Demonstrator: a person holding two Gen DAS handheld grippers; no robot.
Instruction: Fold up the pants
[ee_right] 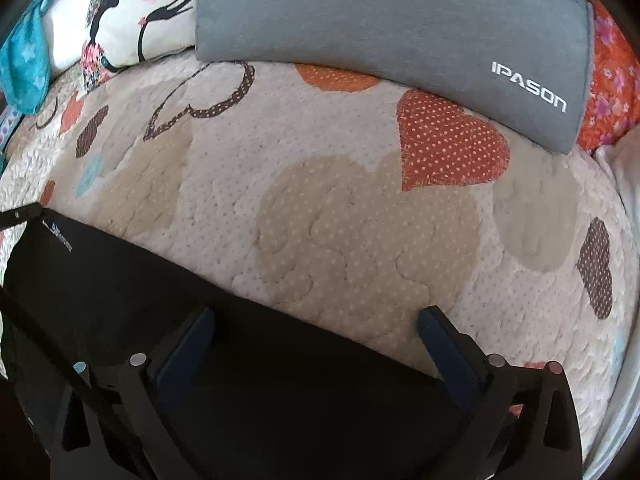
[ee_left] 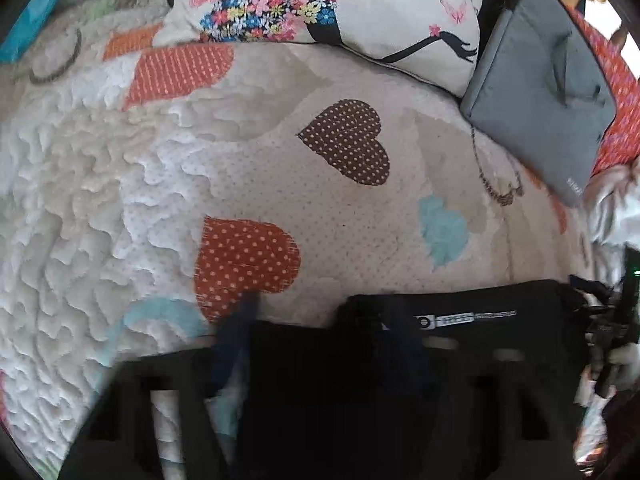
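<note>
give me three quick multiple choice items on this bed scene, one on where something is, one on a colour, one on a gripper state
1. Where does the grey IPASON pad lie?
A. on the quilt's far side, beside the printed pillow
B. on top of the pants
C. on the floor

2. What colour are the pants?
A. red
B. black
C. white

3. How does the right gripper stand?
A. shut on the pillow
B. shut on the pad
C. open, fingers spread over the pants' edge

Answers:
1. A: in the right wrist view the pad rests on the quilt next to the printed pillow.
2. B: the cloth is plain black in both views.
3. C: the two fingers stand wide apart, with pants and quilt showing between them.
</note>
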